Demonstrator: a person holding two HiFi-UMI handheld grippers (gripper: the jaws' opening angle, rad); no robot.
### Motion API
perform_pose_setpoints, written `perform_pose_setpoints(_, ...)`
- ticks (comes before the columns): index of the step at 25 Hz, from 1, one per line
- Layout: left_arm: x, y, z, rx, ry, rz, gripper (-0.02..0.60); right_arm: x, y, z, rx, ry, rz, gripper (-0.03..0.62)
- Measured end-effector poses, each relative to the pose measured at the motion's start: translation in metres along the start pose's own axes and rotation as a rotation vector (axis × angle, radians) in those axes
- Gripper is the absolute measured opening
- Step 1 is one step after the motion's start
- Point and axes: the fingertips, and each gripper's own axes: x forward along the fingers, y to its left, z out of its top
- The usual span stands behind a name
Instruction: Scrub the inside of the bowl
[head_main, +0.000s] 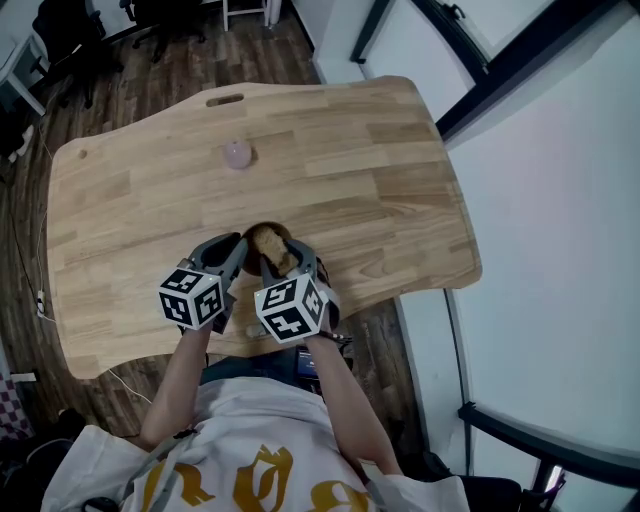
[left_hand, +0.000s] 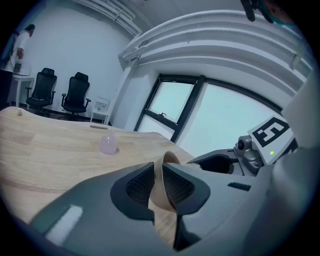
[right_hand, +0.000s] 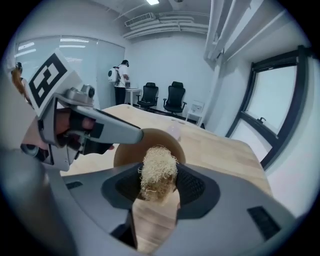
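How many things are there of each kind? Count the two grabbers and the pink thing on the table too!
bowl: 1
scrubber: 1
pink ball: 1
grippers: 2, the left gripper and the right gripper
Total: 5

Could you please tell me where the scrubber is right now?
The scrubber is gripped in the right gripper, at the mouth of the bowl held by the left gripper.

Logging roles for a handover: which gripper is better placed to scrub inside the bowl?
Right. The right gripper is shut on the fibre scrubber at the mouth of the bowl; the left gripper only pins its rim.
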Motion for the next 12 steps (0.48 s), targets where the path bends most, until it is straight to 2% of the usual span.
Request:
perform_pose_setpoints(2,-0.002,-0.003,0.001,-0.008,-0.01,-0.006,0.041,-0.004,0.001,0.007,-0.013,-0.042,-0.01,0.184)
perform_pose_setpoints(5,-0.006,-0.003,0.006,-0.01,-0.029,0.009,0.041,-0.012,0.026,0.014,-0.085,-0.106,0.109,0.183)
perform_pose_setpoints(7,-0.011,0.003,0.008,-0.02,-0.04,0.028,0.041,-0.014,0.039,0.009,-0.127,-0.096,0.167,0.183)
perform_pose_setpoints(9,-0.015,0.005,0.007,-0.029,-0.037,0.032,0.041,-0.013,0.036,0.001,-0.111,-0.053,0.154,0.184)
perform_pose_setpoints(12,-0.016,-0.003,0.001,-0.04,-0.028,0.038,0.041,-0.011,0.018,0.007,-0.067,-0.052,0.047,0.184)
